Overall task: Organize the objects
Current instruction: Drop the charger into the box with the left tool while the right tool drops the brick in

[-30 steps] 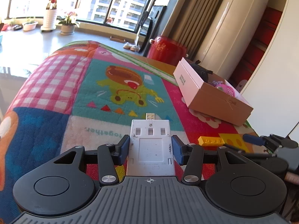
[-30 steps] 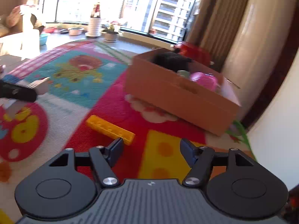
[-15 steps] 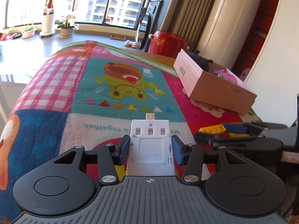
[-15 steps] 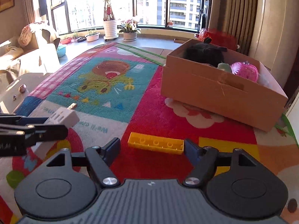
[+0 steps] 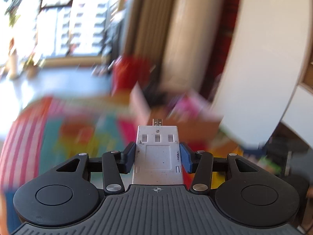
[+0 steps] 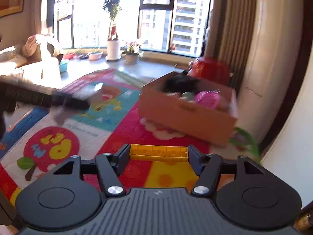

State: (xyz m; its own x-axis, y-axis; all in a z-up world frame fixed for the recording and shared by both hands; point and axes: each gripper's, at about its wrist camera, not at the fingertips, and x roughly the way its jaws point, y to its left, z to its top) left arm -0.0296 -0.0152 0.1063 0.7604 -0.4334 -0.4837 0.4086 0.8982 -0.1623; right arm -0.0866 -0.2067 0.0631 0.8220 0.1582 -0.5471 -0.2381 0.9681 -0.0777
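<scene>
Cardboard box [image 6: 187,115] on colourful play mat [image 6: 109,129], window-lit room; left view blurred.

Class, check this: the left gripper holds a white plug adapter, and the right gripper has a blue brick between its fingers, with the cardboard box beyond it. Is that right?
Not quite. The brick between the right gripper fingers is yellow, not blue, as the right wrist view shows. The rest stands: the left gripper holds the white adapter, and the box sits beyond the brick.

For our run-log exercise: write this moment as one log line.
left gripper: shut on white plug | right gripper: around yellow brick on mat | cardboard box: ahead
</scene>
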